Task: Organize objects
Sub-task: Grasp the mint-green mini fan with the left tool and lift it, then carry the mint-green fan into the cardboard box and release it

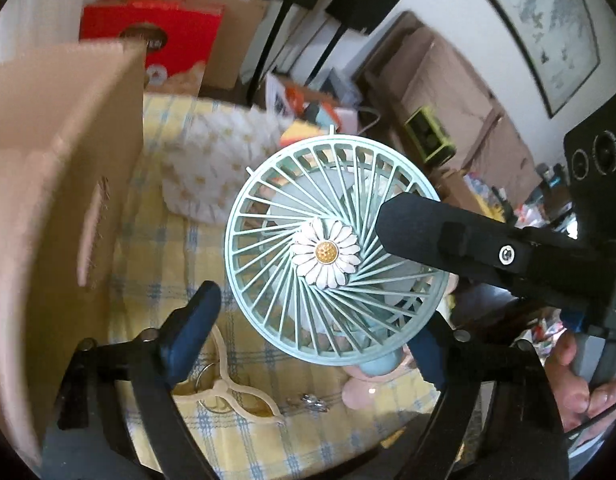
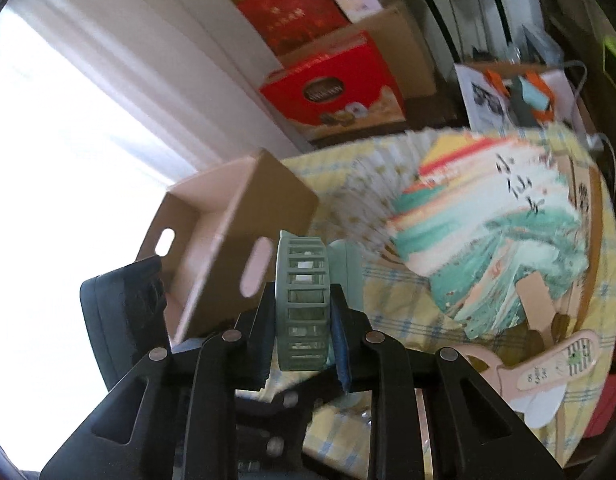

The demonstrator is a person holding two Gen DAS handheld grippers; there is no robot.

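Right wrist view: the mint fan [image 2: 302, 304] is clamped edge-on between the right gripper's [image 2: 302, 320] fingers (cardboard box [image 2: 228, 232] just beyond); the left gripper [image 1: 308, 344] is spread apart below it.

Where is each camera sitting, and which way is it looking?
Left wrist: sits on the left gripper, looking forward over its open fingers at the fan, the box and the right gripper; a hand shows.
Right wrist: sits on the right gripper, looking along fingers shut on the fan's rim, toward the box and paper fans.
Shared: fan, box, yellow cloth.
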